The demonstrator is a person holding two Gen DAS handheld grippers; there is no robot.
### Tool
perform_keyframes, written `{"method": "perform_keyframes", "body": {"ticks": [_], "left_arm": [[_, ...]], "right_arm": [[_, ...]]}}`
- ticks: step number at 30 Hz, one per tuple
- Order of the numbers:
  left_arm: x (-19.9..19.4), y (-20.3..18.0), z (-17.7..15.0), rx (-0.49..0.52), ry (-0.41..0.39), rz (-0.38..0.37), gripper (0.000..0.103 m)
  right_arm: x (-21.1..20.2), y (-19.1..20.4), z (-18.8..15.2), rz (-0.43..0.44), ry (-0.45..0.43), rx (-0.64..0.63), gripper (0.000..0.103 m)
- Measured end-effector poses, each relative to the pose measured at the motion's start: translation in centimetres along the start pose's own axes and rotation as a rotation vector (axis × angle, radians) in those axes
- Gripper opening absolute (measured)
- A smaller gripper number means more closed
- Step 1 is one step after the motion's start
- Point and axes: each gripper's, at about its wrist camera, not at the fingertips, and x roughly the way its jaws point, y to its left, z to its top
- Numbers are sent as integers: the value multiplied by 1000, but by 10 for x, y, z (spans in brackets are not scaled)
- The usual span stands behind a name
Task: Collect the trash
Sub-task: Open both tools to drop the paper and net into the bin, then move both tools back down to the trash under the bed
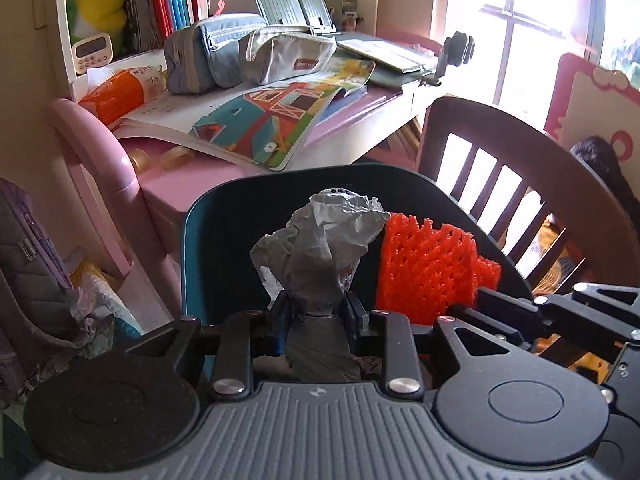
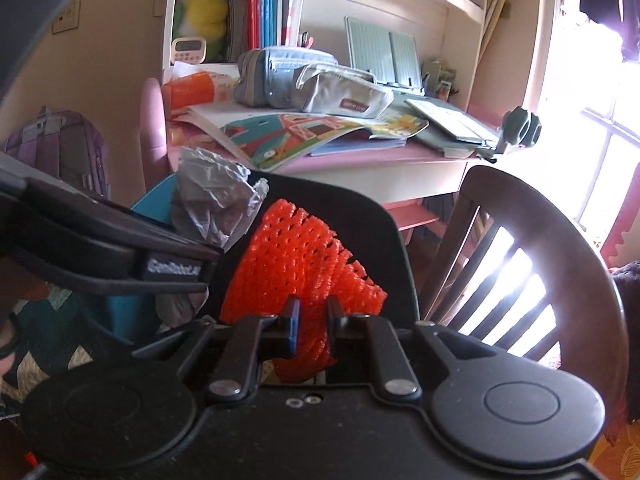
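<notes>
Left gripper: black two-finger tongs, clamped on a crumpled grey paper wrapper; the wrapper stands up between the pads and hangs out below them.

Right gripper: black two-finger tongs with the orange foam fruit netting between them. The netting fills the gap and touches both pads; whether they press it cannot be told.

Both pieces of trash sit side by side, wrapper left of netting, over the open mouth of a dark bin with a teal outer wall; the left gripper's body crosses the lower left of the right wrist view.

Behind the bin: pink desk carrying an open colourful picture book, two grey zip pencil cases, an orange packet.

Right of the bin: dark wooden slat-back chair.

Left: purple backpack.
</notes>
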Motion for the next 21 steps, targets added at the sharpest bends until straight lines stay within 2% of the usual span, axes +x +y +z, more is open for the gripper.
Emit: {"method": "perform_keyframes", "body": {"ticks": [4, 6, 8, 9, 10, 16, 21], "left_arm": [[9, 1, -1, -4, 48, -12, 28], [12, 1, -1, -12, 72, -13, 32], [12, 2, -2, -19, 79, -10, 49], [9, 3, -3, -20, 71, -4, 66], [6, 3, -3, -20, 53, -1, 74], [-12, 6, -7, -26, 23, -4, 75], [-34, 12, -14, -39, -1, -5, 80]], "right_arm": [[-1, -6, -2, 11, 6, 15, 17], [-2, -9, -3, 12, 1, 24, 24], [-6, -11, -3, 14, -8, 29, 29], [-7, -12, -3, 14, -11, 31, 31], [-9, -13, -3, 11, -14, 35, 32], [-25, -13, -3, 34, -31, 52, 36], [-44, -5, -3, 47, -48, 49, 50]]}}
